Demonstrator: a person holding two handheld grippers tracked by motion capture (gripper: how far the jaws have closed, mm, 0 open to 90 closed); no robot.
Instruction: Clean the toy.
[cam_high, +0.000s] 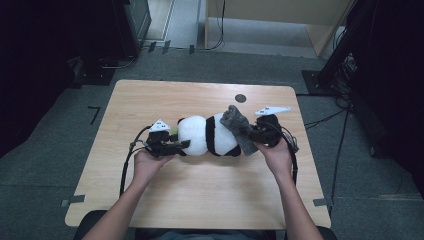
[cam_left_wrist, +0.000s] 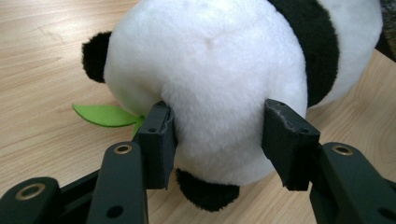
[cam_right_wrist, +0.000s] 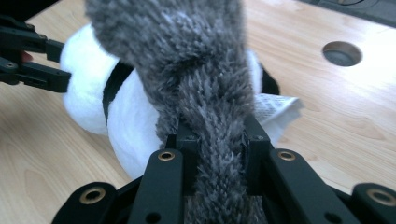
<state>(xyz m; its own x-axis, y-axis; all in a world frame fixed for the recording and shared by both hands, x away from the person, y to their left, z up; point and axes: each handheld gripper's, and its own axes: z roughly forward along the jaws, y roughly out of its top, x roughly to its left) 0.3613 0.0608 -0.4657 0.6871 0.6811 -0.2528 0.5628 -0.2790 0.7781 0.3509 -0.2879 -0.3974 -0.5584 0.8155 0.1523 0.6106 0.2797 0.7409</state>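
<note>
On the table (cam_high: 150, 200), left gripper (cam_left_wrist: 217, 135) clamping plush panda (cam_left_wrist: 210, 70), right gripper (cam_right_wrist: 217, 140) pinching grey fuzzy cloth (cam_right_wrist: 205, 84).

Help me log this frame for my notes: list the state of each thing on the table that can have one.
plush panda: lying on its side on the table, head clamped
left gripper: shut on the panda's head
right gripper: shut on the grey fuzzy cloth
grey fuzzy cloth: gripped, draped over the panda's body
green leaf: flat on the table by the head
white tag: sticking out from the panda
</note>
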